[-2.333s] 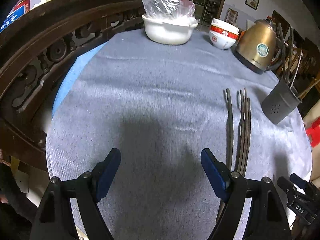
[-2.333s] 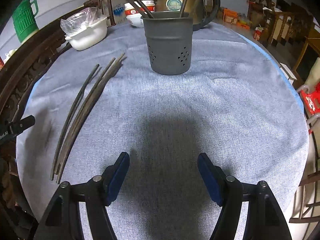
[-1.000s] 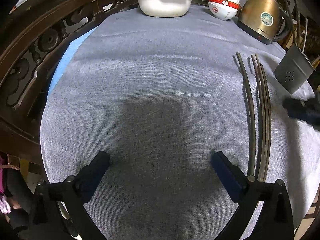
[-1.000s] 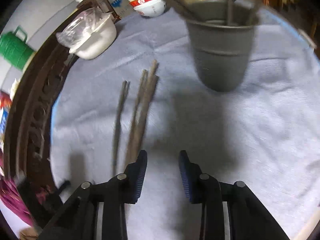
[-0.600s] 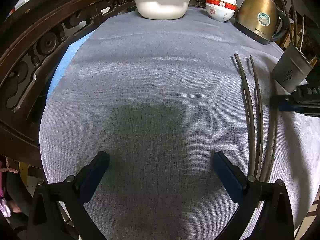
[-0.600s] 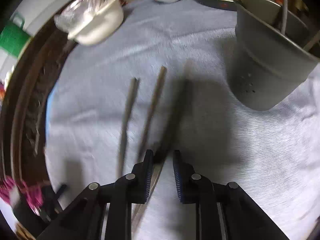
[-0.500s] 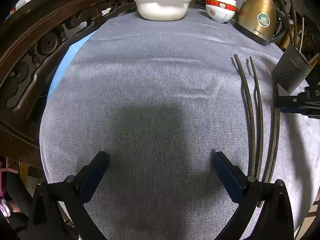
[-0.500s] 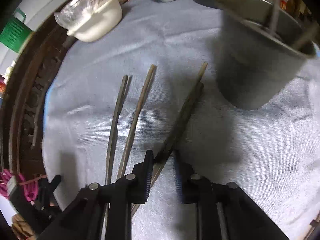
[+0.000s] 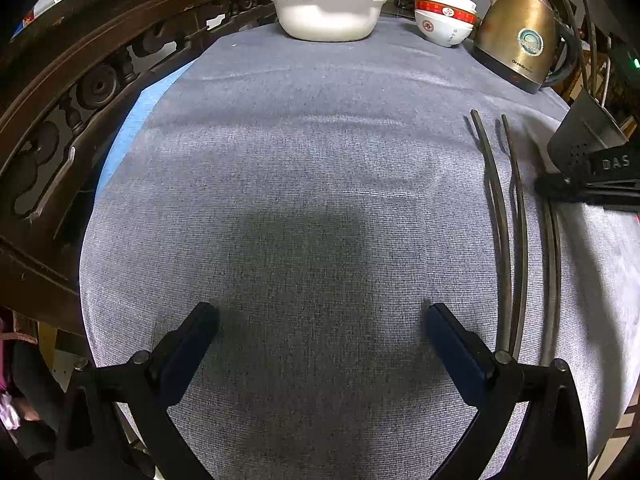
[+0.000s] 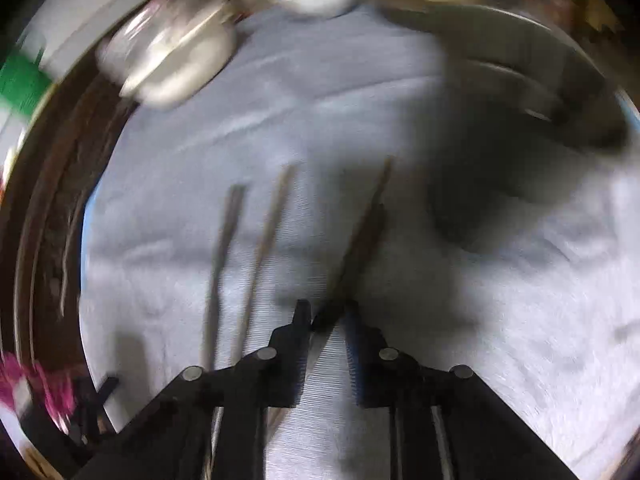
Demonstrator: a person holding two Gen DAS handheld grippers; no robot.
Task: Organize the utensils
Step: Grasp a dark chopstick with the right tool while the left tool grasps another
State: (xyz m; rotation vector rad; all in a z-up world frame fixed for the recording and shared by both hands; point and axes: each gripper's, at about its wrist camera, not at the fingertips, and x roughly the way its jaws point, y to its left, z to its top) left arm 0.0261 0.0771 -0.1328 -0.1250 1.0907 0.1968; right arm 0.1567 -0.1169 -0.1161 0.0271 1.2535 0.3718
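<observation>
Several dark chopsticks lie on the grey cloth. In the right wrist view my right gripper (image 10: pixel 326 318) is shut on a pair of chopsticks (image 10: pixel 362 236) that run forward from its jaws; two more chopsticks (image 10: pixel 224 248) lie to the left. The view is blurred. The grey utensil holder (image 10: pixel 520 128) stands ahead to the right. In the left wrist view my left gripper (image 9: pixel 320 332) is open and empty over bare cloth. The two loose chopsticks (image 9: pixel 504 220) lie to its right, then the held pair (image 9: pixel 554 280), the right gripper (image 9: pixel 588 188) and the holder (image 9: pixel 580 140).
A white covered dish (image 9: pixel 326 16), stacked bowls (image 9: pixel 444 20) and a brass kettle (image 9: pixel 520 48) stand at the far edge. A carved wooden chair back (image 9: pixel 80 92) curves along the left. The table edge runs close on the right.
My right gripper closed on a pair of chopsticks and drew them to the right, away from the other two. The left gripper stayed still.
</observation>
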